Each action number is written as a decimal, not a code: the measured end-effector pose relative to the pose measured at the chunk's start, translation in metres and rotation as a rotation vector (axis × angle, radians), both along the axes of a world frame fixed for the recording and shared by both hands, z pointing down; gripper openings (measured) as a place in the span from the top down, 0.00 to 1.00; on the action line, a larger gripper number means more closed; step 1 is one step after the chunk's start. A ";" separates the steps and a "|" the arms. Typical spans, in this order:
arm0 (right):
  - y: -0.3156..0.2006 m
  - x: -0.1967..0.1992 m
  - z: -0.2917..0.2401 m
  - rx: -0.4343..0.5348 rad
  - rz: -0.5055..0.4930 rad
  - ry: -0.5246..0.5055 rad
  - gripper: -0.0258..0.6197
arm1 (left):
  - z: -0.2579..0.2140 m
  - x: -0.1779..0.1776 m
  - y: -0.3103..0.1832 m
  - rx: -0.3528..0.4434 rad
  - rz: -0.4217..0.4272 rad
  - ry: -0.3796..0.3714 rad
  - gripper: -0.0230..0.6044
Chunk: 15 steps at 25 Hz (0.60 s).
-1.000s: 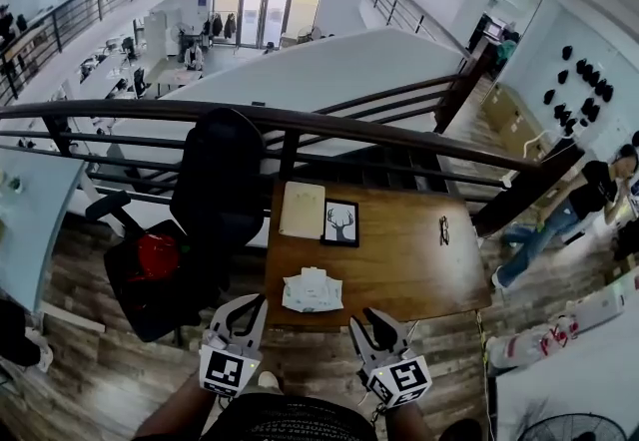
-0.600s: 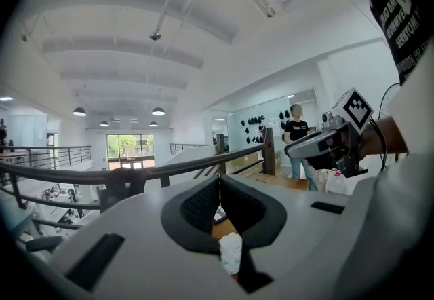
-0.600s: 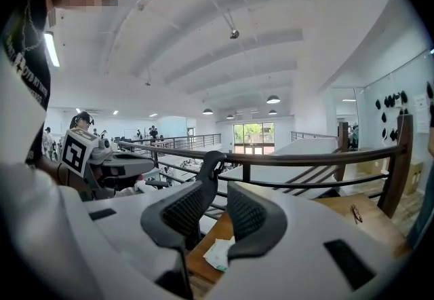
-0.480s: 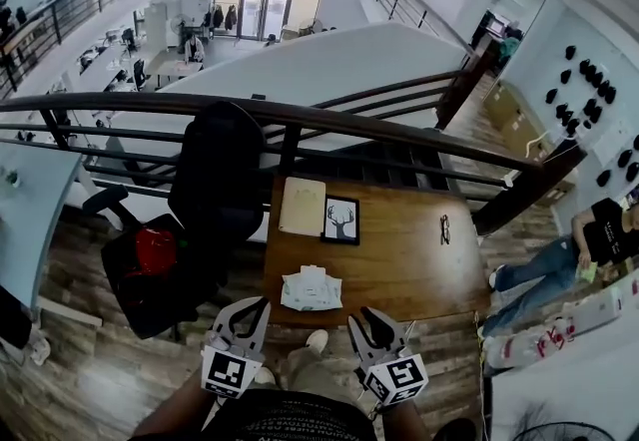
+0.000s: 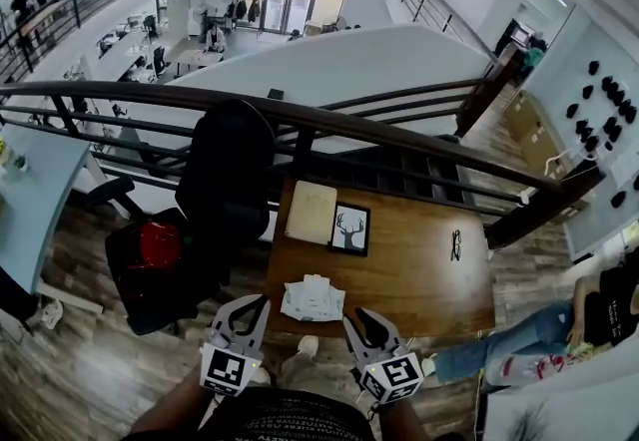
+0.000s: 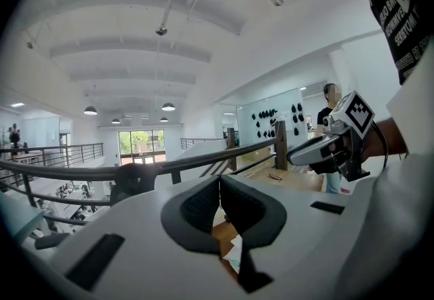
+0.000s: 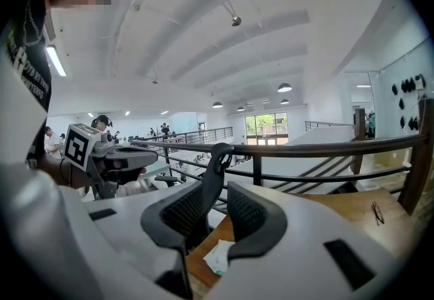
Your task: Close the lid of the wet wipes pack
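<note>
Task so far: Nothing is done yet as far as the views show. Neither gripper touches the pack, so the whole closing move is still ahead of you.
Pack: The wet wipes pack point(image 5: 313, 299) lies flat near the near edge of the tabletop point(image 5: 414, 274), just ahead of you and between the lines of your two grippers.
Lid: The lid point(image 5: 316, 282) seems to stand up as a small flap at the pack's far side. It is too small to be sure, so treat it as open.
Left gripper: Your left gripper point(image 5: 248, 309) hangs short of the tabletop's near edge, to the left of the pack, pointing forward and slightly down.
Left jaws: The tips are brought together with nothing caught. Only a corner of the pack shows beyond and below them.
Right gripper: Your right gripper point(image 5: 363, 321) sits likewise to the right of the pack, apart from it and tipped a little further down.
Right jaws: They are narrowly parted and empty. The chair point(image 5: 228, 180) shows through the gap.
Other things: A notebook point(image 5: 311, 213) and a framed picture point(image 5: 350, 228) lie side by side at the far edge. The glasses point(image 5: 455, 244) lie well apart to the right.
What is left: You likely need to reach in over the pack, steady it with one gripper, and press the flap down with the other until it seats.
</note>
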State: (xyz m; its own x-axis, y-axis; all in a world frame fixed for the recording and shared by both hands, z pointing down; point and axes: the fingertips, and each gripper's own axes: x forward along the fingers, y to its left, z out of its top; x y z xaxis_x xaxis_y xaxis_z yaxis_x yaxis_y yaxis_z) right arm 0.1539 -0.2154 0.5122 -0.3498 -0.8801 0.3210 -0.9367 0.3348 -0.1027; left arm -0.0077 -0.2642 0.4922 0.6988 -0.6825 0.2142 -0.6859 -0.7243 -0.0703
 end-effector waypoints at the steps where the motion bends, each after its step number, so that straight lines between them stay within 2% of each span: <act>1: -0.004 0.004 0.002 -0.006 -0.004 -0.002 0.78 | 0.001 0.005 -0.004 0.001 -0.001 0.002 0.92; 9: -0.037 0.027 0.031 -0.075 -0.045 -0.020 0.78 | 0.002 0.036 -0.036 0.007 -0.006 0.002 0.92; 15: -0.054 0.036 0.067 -0.144 -0.079 -0.005 0.77 | 0.021 0.044 -0.054 -0.034 -0.032 -0.025 0.92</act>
State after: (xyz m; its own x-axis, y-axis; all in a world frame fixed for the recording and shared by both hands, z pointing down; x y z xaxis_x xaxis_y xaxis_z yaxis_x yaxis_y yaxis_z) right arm 0.1899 -0.2698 0.5796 -0.4181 -0.7945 0.4404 -0.9073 0.3891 -0.1594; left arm 0.0364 -0.3184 0.5128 0.6712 -0.6962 0.2544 -0.7068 -0.7046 -0.0636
